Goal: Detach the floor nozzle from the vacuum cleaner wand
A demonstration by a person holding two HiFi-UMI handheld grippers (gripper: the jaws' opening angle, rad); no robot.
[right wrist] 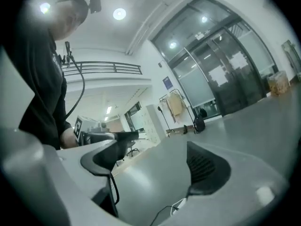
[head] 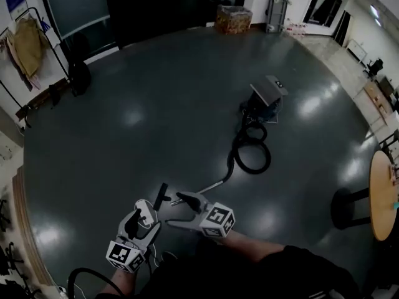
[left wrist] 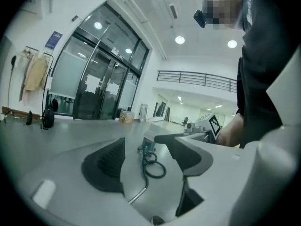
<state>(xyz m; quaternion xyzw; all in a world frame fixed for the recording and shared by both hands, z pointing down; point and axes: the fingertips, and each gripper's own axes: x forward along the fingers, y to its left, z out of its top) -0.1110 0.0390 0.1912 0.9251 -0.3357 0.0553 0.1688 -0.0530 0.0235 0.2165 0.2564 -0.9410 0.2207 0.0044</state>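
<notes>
On the dark floor lies the vacuum cleaner, with its black hose coiled in front of it. The metal wand runs from the hose toward me and ends at the black floor nozzle. Both grippers hang above the floor near the nozzle. My left gripper is open with nothing between its jaws. My right gripper is open and empty too, pointing left. In the left gripper view, the left gripper frames the vacuum cleaner, hose and wand. The right gripper faces bare floor.
A round wooden table on a black base stands at the right. A clothes rack and a black bag are at the far left, a basket by the back doors. A black cable loops near my left arm.
</notes>
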